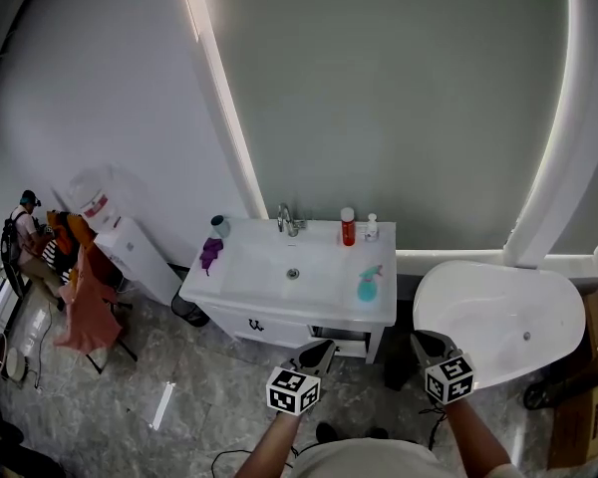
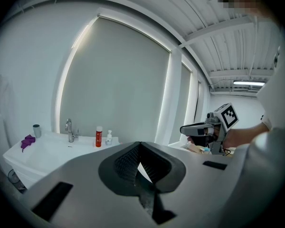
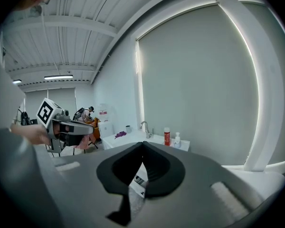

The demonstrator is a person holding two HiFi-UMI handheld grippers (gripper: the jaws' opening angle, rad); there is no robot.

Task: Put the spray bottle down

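The teal spray bottle (image 1: 367, 284) stands upright on the right part of the white sink counter (image 1: 249, 287), in front of a red bottle (image 1: 348, 227) and a small white bottle (image 1: 372, 227). My left gripper (image 1: 323, 348) is shut and empty, held in front of the vanity's lower edge, well short of the bottle. My right gripper (image 1: 420, 340) hangs to the right of the vanity, jaws together with nothing in them. Neither gripper view shows the spray bottle. The left gripper (image 2: 140, 144) points toward the counter; the right gripper (image 3: 143, 144) does too.
A faucet (image 1: 287, 219), a grey cup (image 1: 219, 226) and a purple cloth (image 1: 211, 254) sit on the counter's back and left. A white bathtub (image 1: 498, 317) stands at the right. At far left are a water dispenser (image 1: 130, 252), a chair with orange cloth (image 1: 85, 312) and a seated person (image 1: 25, 229).
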